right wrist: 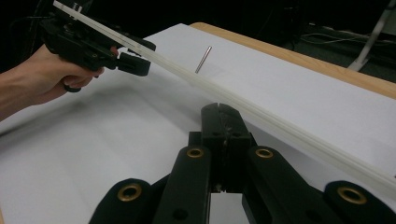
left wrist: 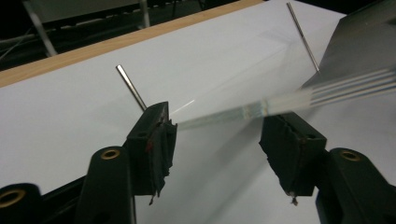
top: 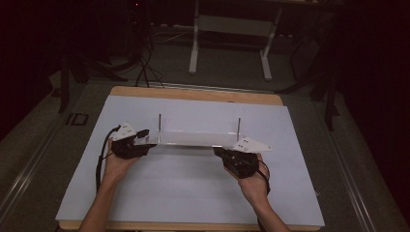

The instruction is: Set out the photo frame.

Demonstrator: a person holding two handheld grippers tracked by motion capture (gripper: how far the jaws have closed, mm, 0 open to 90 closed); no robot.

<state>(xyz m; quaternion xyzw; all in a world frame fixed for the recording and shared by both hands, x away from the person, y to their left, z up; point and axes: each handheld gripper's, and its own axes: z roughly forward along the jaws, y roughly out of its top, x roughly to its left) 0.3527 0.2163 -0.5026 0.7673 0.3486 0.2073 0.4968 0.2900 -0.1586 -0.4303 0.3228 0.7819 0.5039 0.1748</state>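
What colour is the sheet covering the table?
White sheet, with bare wood at the edges; clearest in the high view.

Dark lab: white-covered test table [top: 145,203], floor cables [top: 145,67], metal desk frame [top: 232,43].

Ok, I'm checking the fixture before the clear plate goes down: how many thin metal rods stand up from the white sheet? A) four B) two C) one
B: the high view shows one metal rod upright at the left end of the clear plate and a second rod at its right end, with no others on the white sheet.
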